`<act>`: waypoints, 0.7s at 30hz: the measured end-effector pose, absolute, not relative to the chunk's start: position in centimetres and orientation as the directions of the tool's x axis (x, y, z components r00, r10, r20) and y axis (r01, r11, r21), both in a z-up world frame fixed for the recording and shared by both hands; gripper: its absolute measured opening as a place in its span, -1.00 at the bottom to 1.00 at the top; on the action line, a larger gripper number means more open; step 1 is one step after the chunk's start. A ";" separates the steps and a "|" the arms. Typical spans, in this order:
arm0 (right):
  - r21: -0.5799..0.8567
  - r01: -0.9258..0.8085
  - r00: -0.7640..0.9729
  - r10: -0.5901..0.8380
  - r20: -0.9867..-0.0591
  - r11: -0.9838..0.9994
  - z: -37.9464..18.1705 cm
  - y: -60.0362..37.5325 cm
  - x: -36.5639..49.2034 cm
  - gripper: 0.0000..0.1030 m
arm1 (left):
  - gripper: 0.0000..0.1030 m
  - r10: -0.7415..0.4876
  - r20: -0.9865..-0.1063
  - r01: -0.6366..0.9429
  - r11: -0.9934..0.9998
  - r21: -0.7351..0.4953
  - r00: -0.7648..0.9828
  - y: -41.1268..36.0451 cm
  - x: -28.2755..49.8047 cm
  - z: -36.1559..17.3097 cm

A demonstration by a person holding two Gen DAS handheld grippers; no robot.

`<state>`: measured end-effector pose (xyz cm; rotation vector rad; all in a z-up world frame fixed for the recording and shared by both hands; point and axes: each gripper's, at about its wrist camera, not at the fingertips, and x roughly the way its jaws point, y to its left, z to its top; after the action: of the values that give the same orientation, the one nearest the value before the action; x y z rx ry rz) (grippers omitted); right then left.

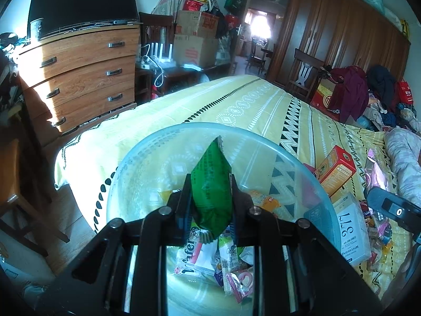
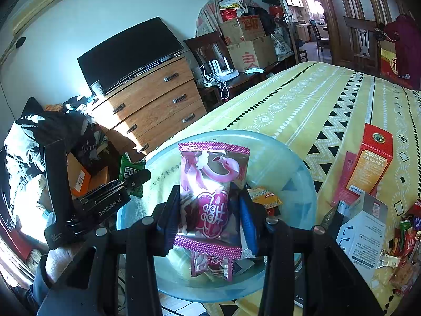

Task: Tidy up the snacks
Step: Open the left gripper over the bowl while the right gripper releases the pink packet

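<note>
So both tongs are busy over the clear bowl (image 1: 310, 173) sitting on the bed (image 1: 236, 100) w/ the yellow patterned sheet. Left tongs (image 1: 210, 197) are clamped on a green snack packet (image 1: 211, 184), held upright above the bowl, fingers (image 1: 184, 200) pressing it from both sides. Right tongs (image 2: 210, 210) are squeezing a pink candy packet (image 2: 213, 197), also above the bowl, approx over its middle. Inside the bowl there's already a wafer pack (image 1: 194, 260), an orange packet (image 2: 264, 197) and a few other wrappers. Just beside the bowl on the sheet: a red box (image 2: 371, 163) standing up, a white carton (image 2: 365, 234), plus a loose pile of snacks (image 2: 405, 239) near the right edge.
</note>
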<state>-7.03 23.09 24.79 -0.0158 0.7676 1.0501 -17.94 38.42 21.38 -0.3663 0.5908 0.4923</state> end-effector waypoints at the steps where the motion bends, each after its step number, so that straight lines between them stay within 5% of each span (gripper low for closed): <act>1: 0.338 -0.783 0.266 0.772 -0.577 0.522 24.7 23.2 -7.0 -0.13 | -0.55 0.332 -0.608 -0.536 0.823 -0.188 0.722 38.4 -17.9 21.4; 21: 0.336 -0.787 0.257 0.769 -0.585 0.518 23.9 23.6 -7.4 -0.12 | -0.55 0.314 -0.617 -0.528 0.826 -0.196 0.721 38.4 -17.7 20.8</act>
<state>-7.41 23.61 23.88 -0.0259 0.7773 1.0555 -17.66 38.42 20.80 -0.3764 0.6043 0.4770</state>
